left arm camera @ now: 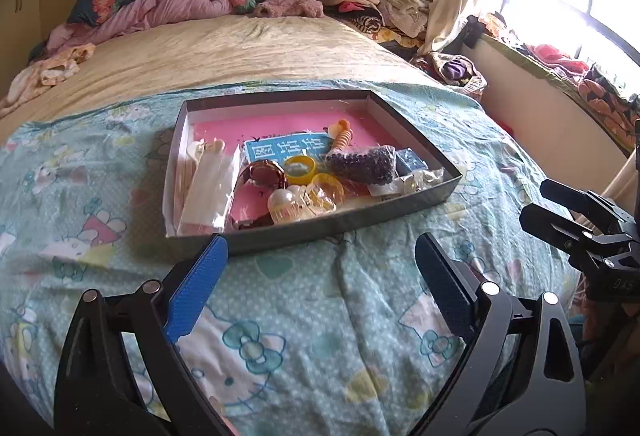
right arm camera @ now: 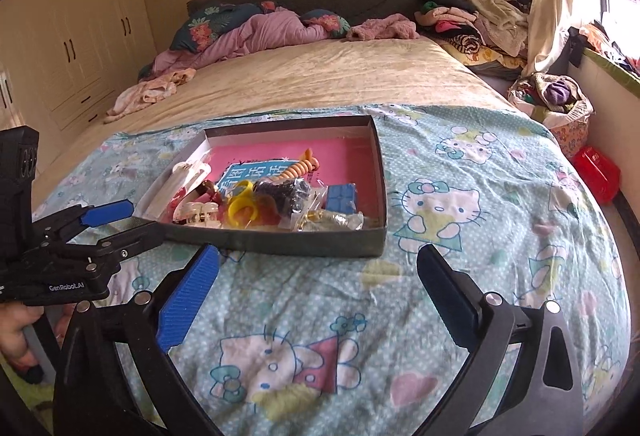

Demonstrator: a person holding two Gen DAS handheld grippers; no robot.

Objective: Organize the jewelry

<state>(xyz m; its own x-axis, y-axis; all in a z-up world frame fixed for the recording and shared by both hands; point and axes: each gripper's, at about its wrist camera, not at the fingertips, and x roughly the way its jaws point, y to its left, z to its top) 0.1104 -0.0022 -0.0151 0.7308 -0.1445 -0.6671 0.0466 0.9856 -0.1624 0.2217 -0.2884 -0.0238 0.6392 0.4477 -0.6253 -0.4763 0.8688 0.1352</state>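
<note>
A shallow dark box (left arm camera: 340, 224) rests on a light blue cartoon-print sheet (left arm camera: 320, 316) spread over the foot of a bed (left arm camera: 224, 44). The box floor is pink. Its contents are grouped toward the near wall: a clear bag of white sticks (left arm camera: 208, 188) at the left, a brown watch (left arm camera: 262, 172), a yellow ring (left arm camera: 300, 169), a clear yellow ring (left arm camera: 328, 185), a pearl-like ball (left arm camera: 283, 201), a bag of dark beads (left arm camera: 362, 164), an orange spiral tie (left arm camera: 343, 137), a blue card (left arm camera: 286, 150) and a blue packet (left arm camera: 410, 164) at the right. The left gripper (left arm camera: 322, 248) is positioned above the sheet just short of the near box wall, jaws spread wide with nothing between them. The right gripper (right arm camera: 318, 256) is positioned likewise near the right part of the same wall, jaws spread wide with nothing between them. Both grippers are apart from the box. Clothes (right arm camera: 472, 16) are piled at the headboard corner.
</note>
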